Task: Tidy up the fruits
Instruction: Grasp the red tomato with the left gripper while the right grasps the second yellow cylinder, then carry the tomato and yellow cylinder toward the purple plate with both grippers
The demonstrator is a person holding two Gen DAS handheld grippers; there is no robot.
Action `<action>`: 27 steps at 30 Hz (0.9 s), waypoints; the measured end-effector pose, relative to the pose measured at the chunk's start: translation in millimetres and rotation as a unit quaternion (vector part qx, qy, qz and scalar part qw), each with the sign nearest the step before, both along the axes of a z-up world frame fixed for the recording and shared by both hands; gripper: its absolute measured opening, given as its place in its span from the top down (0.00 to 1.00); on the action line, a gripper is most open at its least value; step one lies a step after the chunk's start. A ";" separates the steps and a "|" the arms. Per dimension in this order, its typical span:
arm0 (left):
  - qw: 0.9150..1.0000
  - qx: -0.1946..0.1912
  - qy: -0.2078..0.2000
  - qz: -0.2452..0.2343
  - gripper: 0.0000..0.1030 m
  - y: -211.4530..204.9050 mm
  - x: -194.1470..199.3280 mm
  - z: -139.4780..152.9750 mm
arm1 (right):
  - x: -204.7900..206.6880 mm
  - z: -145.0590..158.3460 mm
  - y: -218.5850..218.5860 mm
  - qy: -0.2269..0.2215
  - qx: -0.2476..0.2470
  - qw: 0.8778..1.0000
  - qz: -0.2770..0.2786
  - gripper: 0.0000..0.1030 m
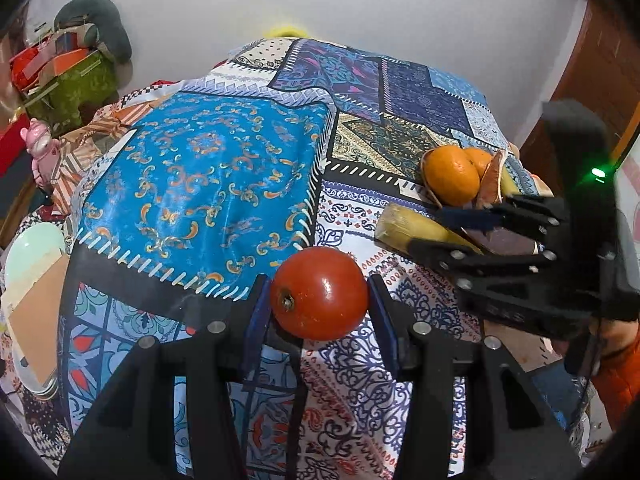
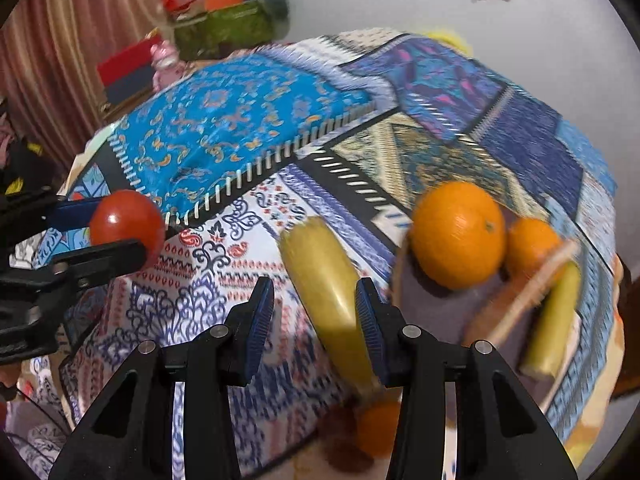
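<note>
Left gripper (image 1: 319, 304) clamped on tomato (image 1: 319, 293), held above patchwork tablecloth (image 1: 200, 184). Right gripper (image 2: 315, 316) jaws part-open around banana (image 2: 324, 276); contact with pads unclear, blurred. Two oranges (image 2: 458, 236) plus second banana (image 2: 554, 320) sitting in wicker basket (image 2: 520, 304) at right.

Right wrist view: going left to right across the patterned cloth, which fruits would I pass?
Red tomato held in the other hand-held gripper → long yellow banana → big orange → smaller orange → second banana, the last three in the basket.
</note>
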State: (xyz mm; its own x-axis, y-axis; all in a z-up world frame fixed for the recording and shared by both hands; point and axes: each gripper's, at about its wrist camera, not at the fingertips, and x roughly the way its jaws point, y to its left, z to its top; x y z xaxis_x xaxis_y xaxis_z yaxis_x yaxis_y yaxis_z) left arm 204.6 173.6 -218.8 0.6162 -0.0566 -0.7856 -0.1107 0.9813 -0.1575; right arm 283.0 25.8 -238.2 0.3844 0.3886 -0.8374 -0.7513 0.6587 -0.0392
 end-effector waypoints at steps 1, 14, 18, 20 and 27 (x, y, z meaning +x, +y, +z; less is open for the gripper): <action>1.000 -0.002 0.000 -0.001 0.54 0.7 0.0 -1.3 | 2.7 -2.1 5.5 -0.005 -0.011 1.000 0.005 0.59; 1.000 -0.009 -0.004 -0.007 0.54 -0.4 5.3 -6.5 | 25.0 -26.0 20.6 0.040 -0.034 0.999 0.012 0.55; 1.000 -0.011 -0.006 -0.005 0.54 -1.5 1.6 -1.8 | 15.0 -20.2 14.7 0.025 -0.022 0.999 -0.002 0.56; 1.000 -0.007 -0.010 -0.004 0.54 -3.6 -1.3 3.5 | 4.2 -10.3 10.5 0.006 -0.015 1.000 -0.005 0.57; 1.000 0.000 -0.028 -0.006 0.54 -19.6 -14.2 30.2 | -25.1 45.2 -27.1 -0.021 0.052 0.998 -0.027 0.66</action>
